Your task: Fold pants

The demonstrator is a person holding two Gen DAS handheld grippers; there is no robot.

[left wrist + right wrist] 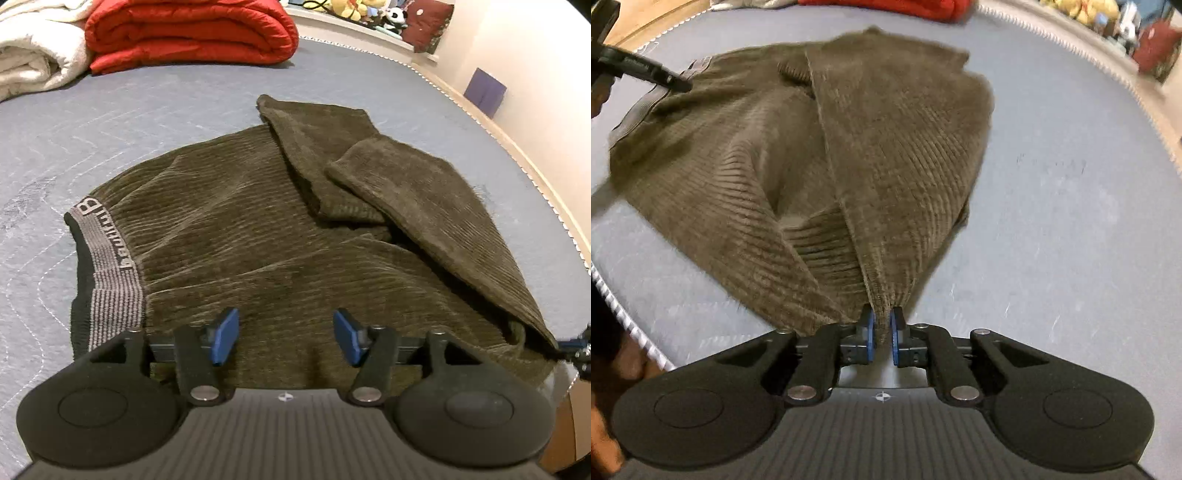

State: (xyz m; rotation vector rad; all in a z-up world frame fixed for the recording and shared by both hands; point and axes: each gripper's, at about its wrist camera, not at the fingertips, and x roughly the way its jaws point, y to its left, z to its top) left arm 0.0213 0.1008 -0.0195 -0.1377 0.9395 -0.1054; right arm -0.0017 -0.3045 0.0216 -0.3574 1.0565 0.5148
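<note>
The olive corduroy pants (258, 229) are spread on the grey bed (147, 110), legs doubled back toward 1 o'clock. A fabric edge is pinched by the right gripper (882, 334) — it should be drawn over evenly, kept taut. The left gripper (284, 338) is held released above the cloth — best lowered near the waistband (107, 266) at 9 o'clock as an anchor.

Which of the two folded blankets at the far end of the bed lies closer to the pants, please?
The red blanket; the white blanket lies further left of the pants.

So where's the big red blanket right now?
The red blanket sits folded at the top left of the left wrist view, on the grey bed cover, beside a white blanket and beyond the brown pants.
</note>
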